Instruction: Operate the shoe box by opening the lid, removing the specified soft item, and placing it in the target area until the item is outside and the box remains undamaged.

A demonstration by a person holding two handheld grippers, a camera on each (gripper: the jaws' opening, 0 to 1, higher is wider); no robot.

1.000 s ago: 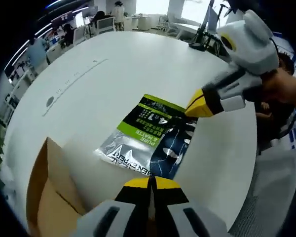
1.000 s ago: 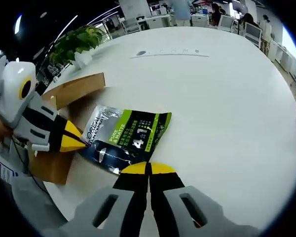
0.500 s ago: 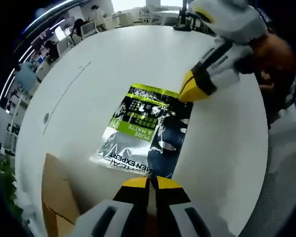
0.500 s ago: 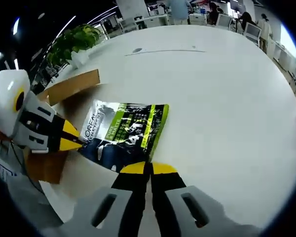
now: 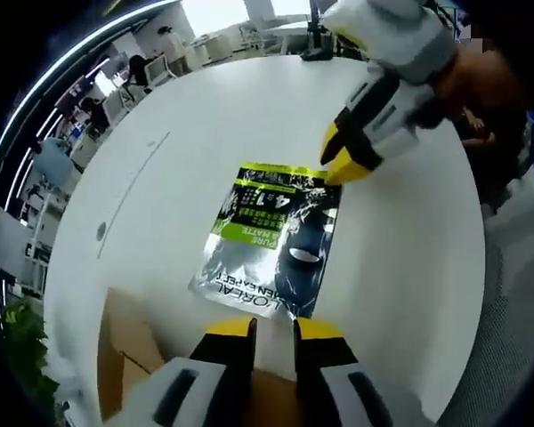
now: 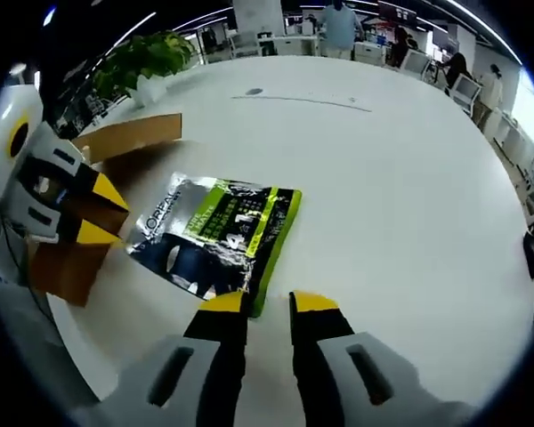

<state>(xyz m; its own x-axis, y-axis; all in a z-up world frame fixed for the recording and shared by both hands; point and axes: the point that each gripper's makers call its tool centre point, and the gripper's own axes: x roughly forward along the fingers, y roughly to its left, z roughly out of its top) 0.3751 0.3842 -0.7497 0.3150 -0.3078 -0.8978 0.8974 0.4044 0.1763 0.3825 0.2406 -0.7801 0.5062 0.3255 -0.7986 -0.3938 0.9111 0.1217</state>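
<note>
A soft foil packet (image 5: 271,240) printed in green, black and silver lies flat on the round white table (image 5: 205,124). My left gripper (image 5: 274,331) is open just short of the packet's near edge, nothing between its jaws. My right gripper (image 5: 343,165) comes in from the upper right, its yellow tips at the packet's far corner. In the right gripper view the packet (image 6: 218,236) lies just beyond my open right gripper (image 6: 267,307). The left gripper (image 6: 96,213) stands open at the packet's left end. The brown cardboard box (image 6: 129,138) sits open behind it.
The box's flap (image 5: 125,351) rises left of my left jaws. A potted plant (image 6: 147,58) stands at the table's far edge. A hand (image 5: 481,80) holds the right gripper. Desks, chairs and people fill the room beyond. Bare tabletop (image 6: 400,187) stretches to the right.
Both pairs of jaws, shut at the packet's edges before, have parted and let it go. The packet now lies flat on the table.
</note>
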